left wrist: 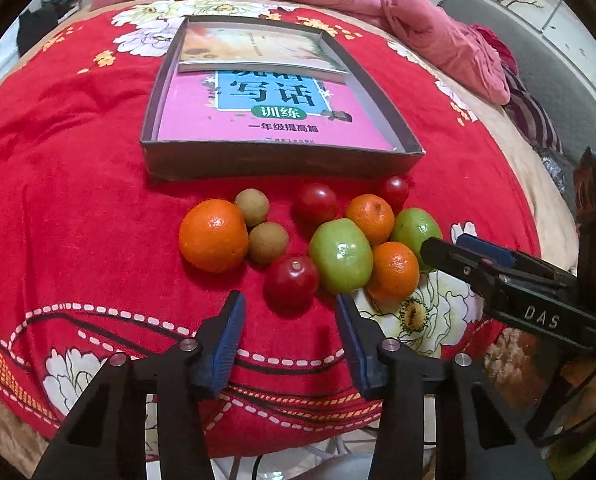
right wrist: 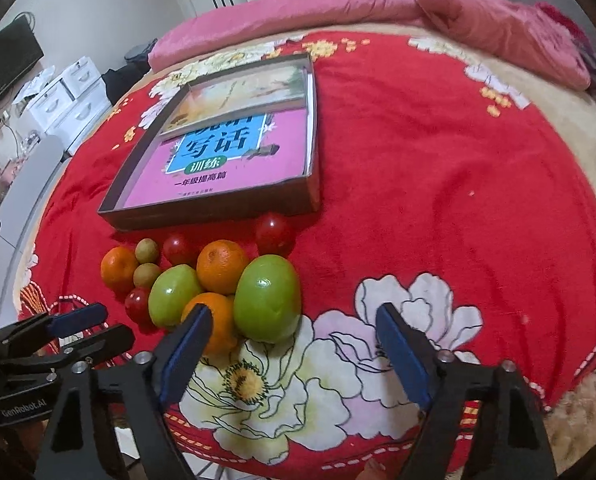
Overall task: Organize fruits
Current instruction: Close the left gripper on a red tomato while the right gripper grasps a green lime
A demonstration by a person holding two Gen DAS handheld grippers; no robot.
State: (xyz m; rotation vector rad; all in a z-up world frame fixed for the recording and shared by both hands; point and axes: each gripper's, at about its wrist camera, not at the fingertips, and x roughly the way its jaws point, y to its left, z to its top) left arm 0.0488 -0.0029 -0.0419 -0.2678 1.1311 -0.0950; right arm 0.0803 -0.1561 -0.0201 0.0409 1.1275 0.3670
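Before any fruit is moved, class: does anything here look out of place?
Yes: the shallow box, seemingly meant for the fruit, already holds two books, leaving little room. All the fruit sits loose on the red blanket.

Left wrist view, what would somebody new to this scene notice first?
First, the cluster of fruit on the red floral blanket: three oranges, the biggest at the left, two green apples, one central, and a red fruit nearest the open left gripper. Behind them sits a shallow cardboard box holding a pink workbook. The right gripper, nothing between its fingers, reaches in from the right.
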